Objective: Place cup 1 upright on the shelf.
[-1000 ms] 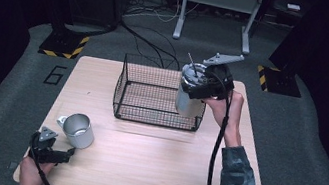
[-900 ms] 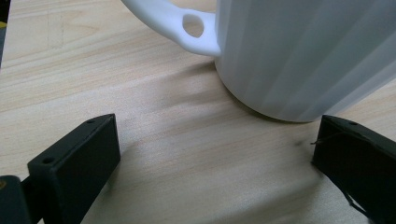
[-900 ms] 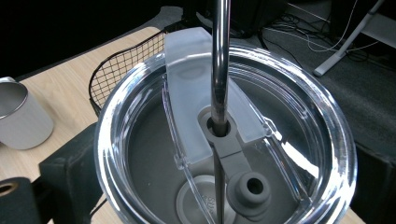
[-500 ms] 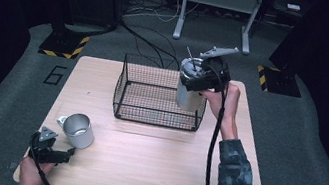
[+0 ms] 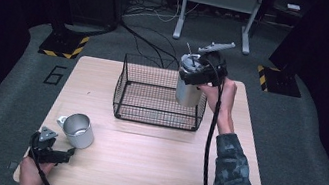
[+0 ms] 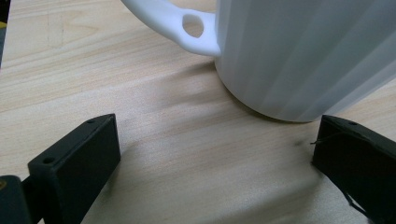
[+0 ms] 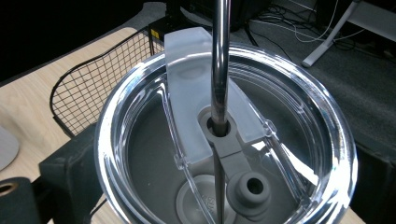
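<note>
A steel tumbler [image 5: 187, 90] with a clear lid [image 7: 224, 130] and a metal straw [image 7: 220, 60] hangs above the right end of the black wire basket [image 5: 151, 98]. My right gripper [image 5: 196, 75] is shut on the tumbler just below its lid, one jaw on each side. A pale mug [image 5: 78, 131] stands upright at the table's front left, handle [image 6: 180, 28] pointing left. My left gripper [image 5: 65, 155] rests on the table just in front of the mug. In the left gripper view it [image 6: 215, 144] is open, and the mug's base [image 6: 299, 60] lies just beyond the jaws.
The wooden table [image 5: 151, 161] ends close to my left hand at its front left corner. Cables [image 5: 150, 44], a stand's legs [image 5: 217, 10] and yellow-black striped pads [image 5: 64, 45] lie on the floor behind the table.
My right gripper has lifted the tumbler a little and shifted it slightly left over the basket's right end. The left gripper and the mug have not moved.
</note>
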A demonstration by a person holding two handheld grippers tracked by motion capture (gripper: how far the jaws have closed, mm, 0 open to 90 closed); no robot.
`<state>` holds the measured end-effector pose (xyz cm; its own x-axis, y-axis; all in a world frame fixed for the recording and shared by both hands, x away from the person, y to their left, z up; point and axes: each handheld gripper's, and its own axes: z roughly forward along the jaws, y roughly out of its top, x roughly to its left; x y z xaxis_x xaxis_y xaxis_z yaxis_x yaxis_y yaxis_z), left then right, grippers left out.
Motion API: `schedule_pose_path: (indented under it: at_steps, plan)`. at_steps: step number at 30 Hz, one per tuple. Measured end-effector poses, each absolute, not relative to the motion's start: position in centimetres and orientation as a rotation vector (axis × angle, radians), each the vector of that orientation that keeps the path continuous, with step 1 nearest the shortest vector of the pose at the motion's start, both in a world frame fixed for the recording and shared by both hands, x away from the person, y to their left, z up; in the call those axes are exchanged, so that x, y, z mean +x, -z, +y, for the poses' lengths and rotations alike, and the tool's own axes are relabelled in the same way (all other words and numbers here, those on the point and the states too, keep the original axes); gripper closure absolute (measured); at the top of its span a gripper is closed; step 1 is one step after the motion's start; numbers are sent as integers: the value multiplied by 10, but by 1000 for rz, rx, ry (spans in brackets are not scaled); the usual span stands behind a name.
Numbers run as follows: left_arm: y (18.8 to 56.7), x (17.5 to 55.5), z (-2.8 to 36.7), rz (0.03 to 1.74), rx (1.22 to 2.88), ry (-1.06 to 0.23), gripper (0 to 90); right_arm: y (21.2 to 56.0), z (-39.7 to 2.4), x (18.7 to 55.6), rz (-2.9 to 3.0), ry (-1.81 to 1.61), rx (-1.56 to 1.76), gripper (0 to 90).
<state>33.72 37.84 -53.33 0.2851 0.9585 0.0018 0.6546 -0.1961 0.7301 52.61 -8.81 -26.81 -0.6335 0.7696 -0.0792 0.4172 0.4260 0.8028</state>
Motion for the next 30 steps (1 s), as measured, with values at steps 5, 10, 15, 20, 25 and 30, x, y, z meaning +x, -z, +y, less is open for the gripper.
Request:
schedule_pose_path:
  at_steps: [5,10,15,20,25,30]
  plan:
    - [533,337,378,1442,1935,-628,6,271,-85,536,2240,-1080,1025,34]
    - [533,337,378,1442,1935,-627,7,275,-83,545,2243,-1061,1060,34]
    - [533,337,378,1441,1935,-629,6,282,-81,556,2234,-1056,1075,34]
    - [533,337,378,1442,1934,-629,6,287,-80,563,2225,-1051,1092,34]
    - [533,337,379,1439,1938,-627,6,292,-80,569,2222,-1042,1131,34]
    - [533,337,379,1439,1939,-627,6,299,-79,576,2208,-1048,1150,34]
